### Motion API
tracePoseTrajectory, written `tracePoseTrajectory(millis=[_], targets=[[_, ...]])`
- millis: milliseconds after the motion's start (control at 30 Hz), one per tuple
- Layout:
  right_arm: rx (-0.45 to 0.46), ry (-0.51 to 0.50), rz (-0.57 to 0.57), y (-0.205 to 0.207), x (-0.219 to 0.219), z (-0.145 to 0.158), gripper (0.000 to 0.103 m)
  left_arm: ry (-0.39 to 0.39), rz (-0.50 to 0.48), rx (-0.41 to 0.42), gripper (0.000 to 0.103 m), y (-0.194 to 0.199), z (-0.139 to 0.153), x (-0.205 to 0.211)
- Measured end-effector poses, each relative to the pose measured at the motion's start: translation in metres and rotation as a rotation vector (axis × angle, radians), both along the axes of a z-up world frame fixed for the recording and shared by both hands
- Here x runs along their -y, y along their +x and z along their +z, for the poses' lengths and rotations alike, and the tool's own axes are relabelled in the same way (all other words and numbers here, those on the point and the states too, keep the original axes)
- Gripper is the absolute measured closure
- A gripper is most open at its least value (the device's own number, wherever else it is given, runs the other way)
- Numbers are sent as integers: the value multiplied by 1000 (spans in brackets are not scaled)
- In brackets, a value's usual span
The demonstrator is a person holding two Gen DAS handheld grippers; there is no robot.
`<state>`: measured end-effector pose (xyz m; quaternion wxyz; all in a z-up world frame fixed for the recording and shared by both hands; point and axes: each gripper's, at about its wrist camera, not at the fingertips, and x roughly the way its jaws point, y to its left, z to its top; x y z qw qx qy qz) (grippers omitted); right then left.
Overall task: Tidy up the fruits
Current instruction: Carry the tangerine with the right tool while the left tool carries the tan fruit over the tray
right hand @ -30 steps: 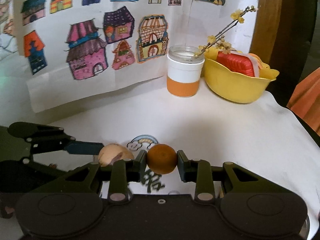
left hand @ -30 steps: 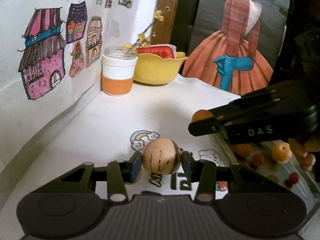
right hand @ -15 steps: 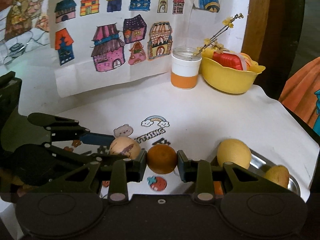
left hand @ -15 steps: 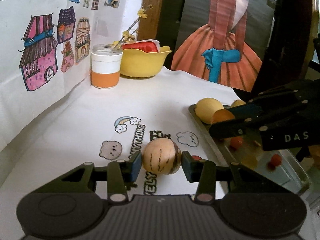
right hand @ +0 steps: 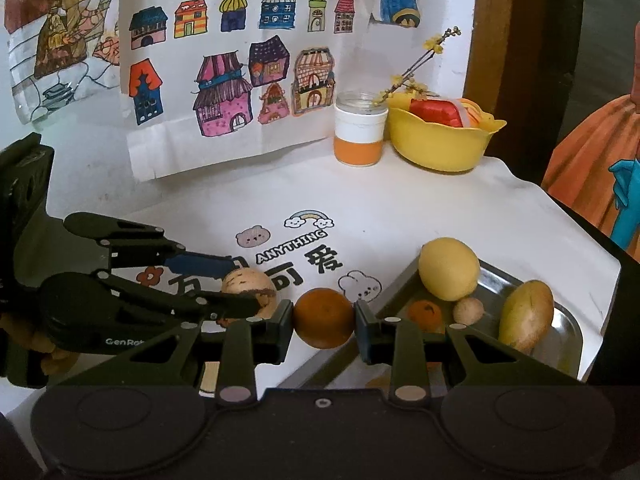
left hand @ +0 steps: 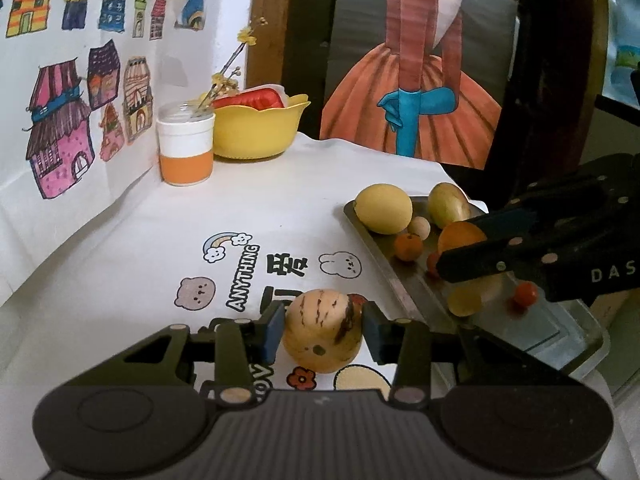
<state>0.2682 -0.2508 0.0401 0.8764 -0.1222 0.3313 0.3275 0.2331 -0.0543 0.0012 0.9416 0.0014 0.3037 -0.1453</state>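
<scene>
The left tool is closed on a pale streaked melon, held above the table over the printed cloth. The tray lies at about 2 o'clock from it, so that fruit has to travel right and forward. The right tool is clamped on an orange and looks to hang over the tray's near-left edge, with the lemon at 1 o'clock. The right hand is nearer the tray and probably sets down first.

White wall with house drawings, dark wooden frame, white-clothed table.
</scene>
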Motion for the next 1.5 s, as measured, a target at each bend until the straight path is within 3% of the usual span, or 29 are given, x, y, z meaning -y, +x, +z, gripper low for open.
tracePoseTrajectory(millis=[167, 400, 733, 1500], targets=[[-7, 9, 0, -5, 6, -4, 69, 36, 14, -14, 51, 6, -6, 3], [-13, 18, -23, -9, 18, -8, 69, 32, 21, -11, 53, 12, -8, 8], [6, 34, -97, -16, 58, -8, 69, -31, -35, -3, 54, 4, 0, 30], [-1, 72, -224, -46, 124, -26, 69, -12, -197, -7, 54, -23, 1, 109]])
